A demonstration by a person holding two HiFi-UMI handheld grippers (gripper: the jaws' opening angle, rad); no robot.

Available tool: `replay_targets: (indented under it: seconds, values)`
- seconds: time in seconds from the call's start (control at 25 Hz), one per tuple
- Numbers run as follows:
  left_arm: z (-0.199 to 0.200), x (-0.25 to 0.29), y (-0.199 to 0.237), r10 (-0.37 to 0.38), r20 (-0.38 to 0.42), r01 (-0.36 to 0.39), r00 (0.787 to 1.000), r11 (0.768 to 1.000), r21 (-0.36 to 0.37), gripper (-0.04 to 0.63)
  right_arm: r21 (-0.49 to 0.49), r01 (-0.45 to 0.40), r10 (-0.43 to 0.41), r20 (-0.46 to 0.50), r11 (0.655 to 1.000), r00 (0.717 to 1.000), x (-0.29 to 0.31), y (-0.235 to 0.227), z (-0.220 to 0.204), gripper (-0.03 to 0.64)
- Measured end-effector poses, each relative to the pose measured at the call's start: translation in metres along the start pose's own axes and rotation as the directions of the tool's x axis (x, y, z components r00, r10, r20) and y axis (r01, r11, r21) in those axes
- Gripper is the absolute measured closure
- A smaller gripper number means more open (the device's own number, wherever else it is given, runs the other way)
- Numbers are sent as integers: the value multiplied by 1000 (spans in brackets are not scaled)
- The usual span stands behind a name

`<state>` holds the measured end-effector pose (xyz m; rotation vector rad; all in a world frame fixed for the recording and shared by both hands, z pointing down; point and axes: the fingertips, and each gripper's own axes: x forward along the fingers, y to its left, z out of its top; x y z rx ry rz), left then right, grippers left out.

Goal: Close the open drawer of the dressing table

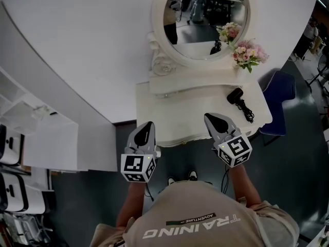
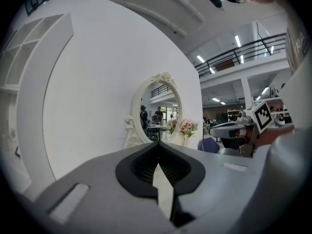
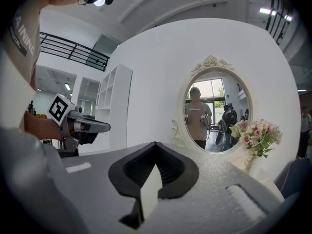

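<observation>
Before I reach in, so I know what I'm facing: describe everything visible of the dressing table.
The dressing table is white, apparently painted wood, against a curved wall. Its raised shelf carries an oval mirror in a carved frame. Pink flowers and a black corded hair dryer rest on top. The shut left tongs and right tongs hover over its front.

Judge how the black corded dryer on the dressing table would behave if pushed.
The dryer lies flat, so it would likely slide rather than tip. Its loose cord looks floppy and would probably drag behind.
</observation>
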<state>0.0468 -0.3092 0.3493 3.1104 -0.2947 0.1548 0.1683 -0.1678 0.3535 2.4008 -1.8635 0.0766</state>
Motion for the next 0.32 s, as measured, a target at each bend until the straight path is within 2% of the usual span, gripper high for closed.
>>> replay_targets:
  seconds: [0.08, 0.32]
  values:
    - [-2, -2, -3, -2, -7, 2, 1000, 1000, 23, 577, 4, -3, 3, -9, 1000, 1000, 1, 3, -3, 615]
    - [-9, 2, -4, -18, -6, 17, 1000, 1000, -24, 577, -5, -9, 9, -25, 1000, 1000, 9, 0, -8, 615]
